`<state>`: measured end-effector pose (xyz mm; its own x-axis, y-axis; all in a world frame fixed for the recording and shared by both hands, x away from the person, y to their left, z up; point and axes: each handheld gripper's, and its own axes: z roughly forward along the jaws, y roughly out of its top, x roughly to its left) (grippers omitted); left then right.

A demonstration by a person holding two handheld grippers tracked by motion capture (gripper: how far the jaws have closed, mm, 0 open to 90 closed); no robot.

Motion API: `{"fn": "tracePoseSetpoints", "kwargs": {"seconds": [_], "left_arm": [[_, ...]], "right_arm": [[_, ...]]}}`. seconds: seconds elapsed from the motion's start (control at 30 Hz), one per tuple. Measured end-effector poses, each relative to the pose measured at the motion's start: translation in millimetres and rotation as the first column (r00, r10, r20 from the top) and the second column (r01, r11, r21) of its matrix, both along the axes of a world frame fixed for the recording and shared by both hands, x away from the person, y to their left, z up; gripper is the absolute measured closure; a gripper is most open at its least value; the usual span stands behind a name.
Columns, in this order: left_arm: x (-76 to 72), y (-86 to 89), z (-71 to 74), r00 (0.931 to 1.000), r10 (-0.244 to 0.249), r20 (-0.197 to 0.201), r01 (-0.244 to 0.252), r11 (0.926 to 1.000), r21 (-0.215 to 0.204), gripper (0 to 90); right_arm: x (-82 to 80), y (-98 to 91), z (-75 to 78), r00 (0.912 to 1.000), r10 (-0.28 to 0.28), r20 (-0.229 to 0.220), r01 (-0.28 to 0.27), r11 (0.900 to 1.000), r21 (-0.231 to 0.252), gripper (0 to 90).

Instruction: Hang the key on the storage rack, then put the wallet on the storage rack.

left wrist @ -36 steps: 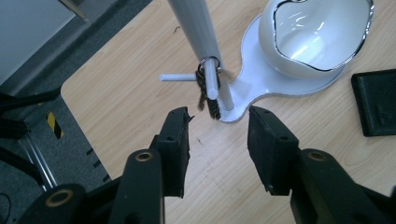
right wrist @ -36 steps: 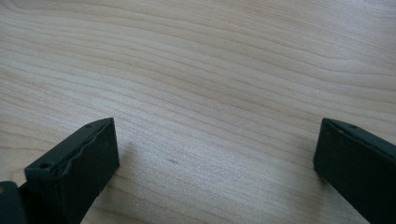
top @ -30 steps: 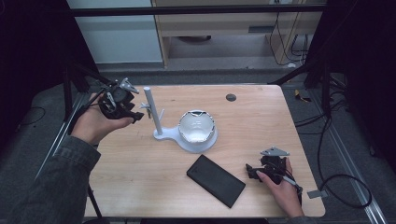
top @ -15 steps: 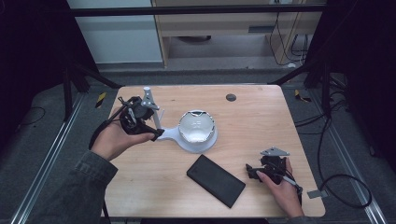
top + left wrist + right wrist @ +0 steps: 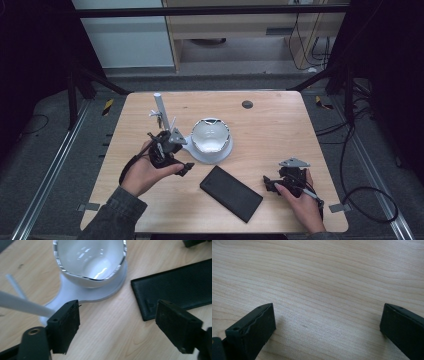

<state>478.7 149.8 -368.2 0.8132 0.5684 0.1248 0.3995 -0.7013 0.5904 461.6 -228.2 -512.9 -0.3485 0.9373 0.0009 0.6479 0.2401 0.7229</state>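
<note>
A white bowl (image 5: 210, 138) with a silver rim (image 5: 90, 257) sits on a white stand base (image 5: 220, 156) that carries a slanted white post (image 5: 161, 107). A flat black case (image 5: 231, 193) lies in front of it, and its corner (image 5: 175, 287) appears in the left gripper view. My left gripper (image 5: 181, 159) hovers low just left of the base. Its jaws (image 5: 117, 315) have just been opening and stand open with only bare wood between them. My right gripper (image 5: 270, 183) rests at the front right, open (image 5: 329, 320) over bare table.
A small dark round disc (image 5: 247, 104) sits near the table's far edge. The wooden table (image 5: 280, 135) has bare room at the right and far left. Black frame bars and cables (image 5: 350, 165) run around the table.
My left hand has come down and to the right, from the table's far left edge to beside the stand base, and its jaws have spread wider. The right hand has kept still.
</note>
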Motion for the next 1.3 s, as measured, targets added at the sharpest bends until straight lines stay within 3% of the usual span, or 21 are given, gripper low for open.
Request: {"fn": "tracePoseSetpoints", "kwargs": {"seconds": [0.17,0.37,0.63,0.7,0.77,1.0,1.3], "left_arm": [[-5.9,-7.3,-25.5,0.9995,-0.026,-0.019,0.026,0.9996,-0.014,34.7],[-12.8,-7.1,-52.6,0.9987,-0.038,-0.034,0.037,0.9979,-0.053,56.0],[-20.3,-6.8,-76.7,0.9983,-0.050,-0.030,0.047,0.9958,-0.078,84.4],[-22.1,-8.2,-82.1,0.9985,-0.050,-0.024,0.048,0.9973,-0.055,88.2],[-24.3,-7.4,-84.0,0.9988,-0.047,-0.016,0.047,0.9984,-0.031,89.2],[-33.3,-1.8,-92.5,0.9993,-0.037,-0.010,0.036,0.9981,-0.050,89.8],[-34.5,-6.7,-101.9,0.9988,-0.047,-0.014,0.047,0.9986,-0.023,89.8]], "right_arm": [[-0.3,-0.1,-0.1,1.0000,0.002,0.000,-0.002,1.0000,-0.001,0.5],[-0.3,-0.2,0.0,1.0000,0.002,0.000,-0.002,1.0000,-0.001,0.5],[-0.6,-0.2,0.0,1.0000,0.003,0.000,-0.003,1.0000,0.002,0.5],[-0.8,-0.4,-0.3,1.0000,0.003,0.004,-0.003,1.0000,-0.004,0.5],[-0.8,-0.4,-0.2,1.0000,0.003,0.003,-0.003,1.0000,-0.004,0.5],[-0.8,-0.4,-0.2,1.0000,0.003,0.003,-0.003,1.0000,-0.003,0.5],[-1.1,-0.4,-0.2,1.0000,0.004,0.003,-0.004,1.0000,-0.003,0.5]]}}
